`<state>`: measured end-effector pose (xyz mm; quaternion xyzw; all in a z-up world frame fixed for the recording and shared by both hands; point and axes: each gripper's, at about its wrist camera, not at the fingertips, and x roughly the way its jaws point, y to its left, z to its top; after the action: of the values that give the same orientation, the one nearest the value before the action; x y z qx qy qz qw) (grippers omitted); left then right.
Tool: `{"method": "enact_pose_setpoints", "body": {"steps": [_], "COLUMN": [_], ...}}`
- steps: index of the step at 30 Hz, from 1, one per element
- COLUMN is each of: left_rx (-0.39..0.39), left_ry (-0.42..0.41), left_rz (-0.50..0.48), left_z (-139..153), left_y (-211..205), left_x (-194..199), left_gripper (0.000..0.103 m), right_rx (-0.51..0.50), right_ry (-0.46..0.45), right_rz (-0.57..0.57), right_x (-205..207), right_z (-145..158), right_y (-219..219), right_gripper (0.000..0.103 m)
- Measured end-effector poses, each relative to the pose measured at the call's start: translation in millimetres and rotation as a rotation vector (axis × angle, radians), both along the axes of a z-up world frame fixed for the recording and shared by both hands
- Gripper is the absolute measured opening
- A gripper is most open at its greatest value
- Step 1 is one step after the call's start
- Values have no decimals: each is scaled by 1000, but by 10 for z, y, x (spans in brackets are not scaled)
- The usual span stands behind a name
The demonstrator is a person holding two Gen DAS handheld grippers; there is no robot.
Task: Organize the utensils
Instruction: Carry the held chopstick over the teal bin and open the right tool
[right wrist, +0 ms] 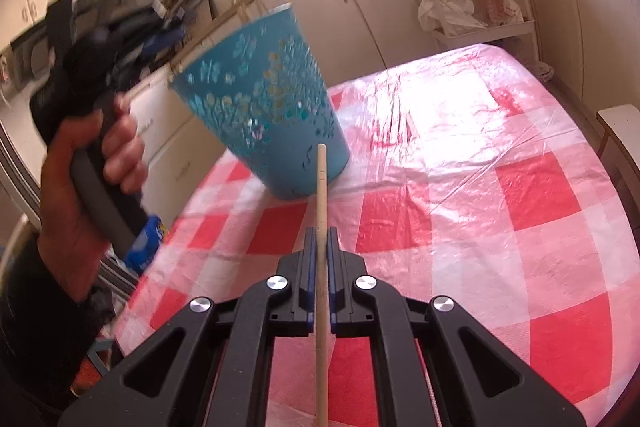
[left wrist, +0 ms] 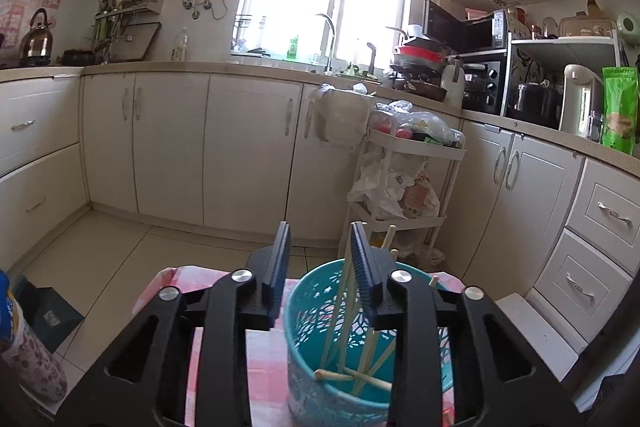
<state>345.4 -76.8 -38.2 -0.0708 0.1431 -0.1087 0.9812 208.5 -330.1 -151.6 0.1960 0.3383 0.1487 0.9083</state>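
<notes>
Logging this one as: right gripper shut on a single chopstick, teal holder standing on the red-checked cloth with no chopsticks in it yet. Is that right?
Not quite: the teal holder already has chopsticks in it, as the left wrist view shows looking down into it. The rest holds: in the right wrist view the right gripper is shut on a single chopstick, and the holder stands on the red-checked cloth.

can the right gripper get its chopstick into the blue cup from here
Probably yes. The right gripper is shut on a chopstick pointing at the blue cup, with only tablecloth between. The open left gripper hovers over the cup's rim and may crowd it.
</notes>
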Motion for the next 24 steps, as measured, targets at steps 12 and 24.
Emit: {"method": "enact_pose_setpoints", "body": {"steps": [12, 24], "left_rx": [-129, -148], "left_ry": [5, -55], "left_rz": [93, 71], "left_z": [-30, 204], "left_y": [387, 274], "left_x": [-510, -653], "left_gripper": [45, 48], "right_rx": [149, 142], "right_ry": [-552, -798], "right_rz": [-121, -192], "right_x": [187, 641], "right_z": [1170, 1598], "right_y": [98, 225], "right_gripper": [6, 6]}}
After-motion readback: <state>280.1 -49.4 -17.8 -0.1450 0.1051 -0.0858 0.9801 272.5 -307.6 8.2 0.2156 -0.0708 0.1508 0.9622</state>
